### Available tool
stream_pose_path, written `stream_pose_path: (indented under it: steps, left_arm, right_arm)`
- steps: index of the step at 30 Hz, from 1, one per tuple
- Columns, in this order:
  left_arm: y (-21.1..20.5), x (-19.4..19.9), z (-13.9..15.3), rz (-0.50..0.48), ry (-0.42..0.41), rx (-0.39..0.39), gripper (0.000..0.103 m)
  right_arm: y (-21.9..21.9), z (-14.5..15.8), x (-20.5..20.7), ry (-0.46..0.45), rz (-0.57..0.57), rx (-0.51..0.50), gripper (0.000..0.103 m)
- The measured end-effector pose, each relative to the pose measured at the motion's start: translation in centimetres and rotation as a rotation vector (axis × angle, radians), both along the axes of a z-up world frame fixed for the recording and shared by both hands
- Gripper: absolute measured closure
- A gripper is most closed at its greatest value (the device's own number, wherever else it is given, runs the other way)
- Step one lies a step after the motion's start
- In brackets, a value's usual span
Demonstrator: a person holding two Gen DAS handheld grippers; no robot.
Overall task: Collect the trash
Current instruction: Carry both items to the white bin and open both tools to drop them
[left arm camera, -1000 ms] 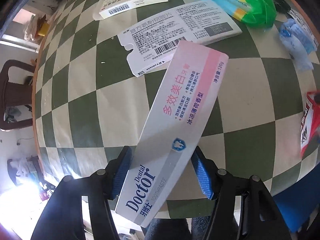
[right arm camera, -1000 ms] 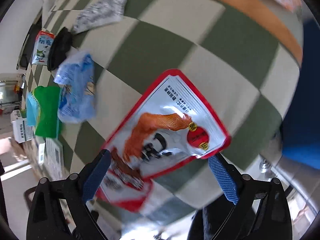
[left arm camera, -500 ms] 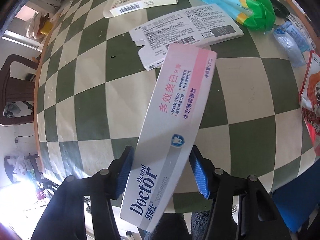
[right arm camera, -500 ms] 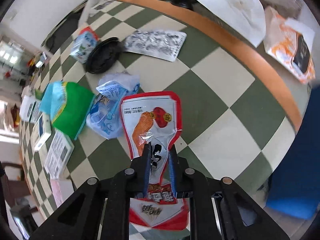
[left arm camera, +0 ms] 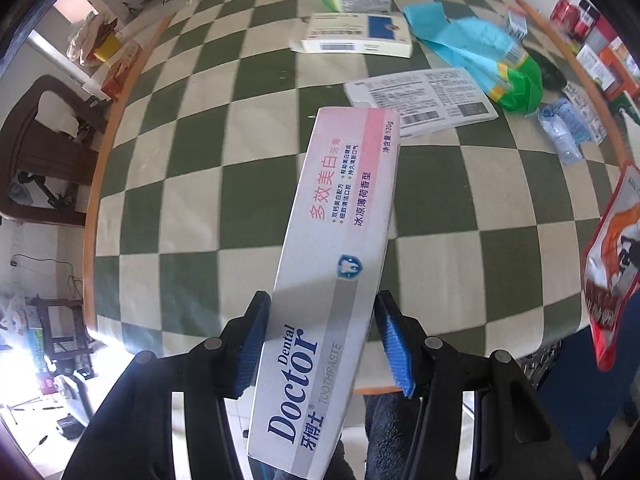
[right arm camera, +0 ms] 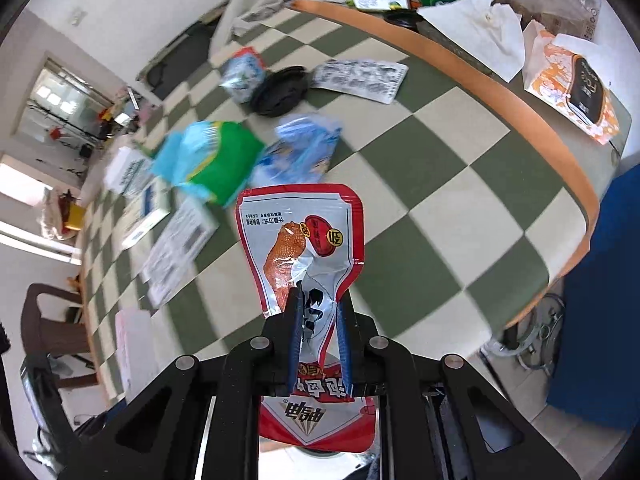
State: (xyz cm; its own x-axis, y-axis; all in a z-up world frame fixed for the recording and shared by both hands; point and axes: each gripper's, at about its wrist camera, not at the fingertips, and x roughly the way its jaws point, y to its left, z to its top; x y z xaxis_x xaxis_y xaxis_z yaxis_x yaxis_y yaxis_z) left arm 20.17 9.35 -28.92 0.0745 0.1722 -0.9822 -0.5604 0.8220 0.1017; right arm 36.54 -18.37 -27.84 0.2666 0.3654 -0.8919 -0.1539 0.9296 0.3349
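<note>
Now both tools are loaded. A second ago the right tool (right arm camera: 318, 332) stood spread over the red snack pouch (right arm camera: 304, 248) as it lay flat on the bench (right arm camera: 440, 184); its jaws have since clamped on the pouch's lower half, and the pouch hangs above the checkered cloth, crumpled where the pads bite and fanning out toward 12 o'clock. The left tool (left arm camera: 324, 340) pinches the toothpaste box (left arm camera: 340, 240) across its width, jaws having just been closing a little further on it; the box points to 12 o'clock, and the cloth beneath has shifted since a second ago.

With two pieces in hand, the pick-up step looks finished and carrying them off to a bin should follow. No bin is clearly visible. Much remains on the bench: the flattened cartons (left arm camera: 424, 98) at 1 o'clock of the box, the green and blue bag (right arm camera: 212, 156) and the blue wrapper (right arm camera: 300, 148) at 11 and 12 o'clock of the pouch.
</note>
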Motion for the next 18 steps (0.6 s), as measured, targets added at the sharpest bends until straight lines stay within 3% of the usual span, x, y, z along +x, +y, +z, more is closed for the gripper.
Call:
stream_pose_path:
  steps: [6,10,14,18]
  left_arm:
    - [1.2,-6.7,2.4,0.022,-0.1,-0.057,0.054]
    - [1.4,-13.1,3.0,0.039,-0.141,-0.161,0.054]
    - [1.6,-18.9,1.9,0.067,-0.127,-0.257,0.054]
    - [1.3,-24.4,-1.3,0.119,-0.067,-0.338,0.054]
  right_arm:
    - [0.7,2.4,-7.7,-0.048,0.016,0.046,0.086]
    - [0.9,2.6,-14.4,-0.043,0.022,0.07,0.086]
    - [0.8,0.8,-20.6,0.024,0.044,0.087,0.086]
    - [0.8,-3.2,-27.0,0.125,0.094,0.058,0.086]
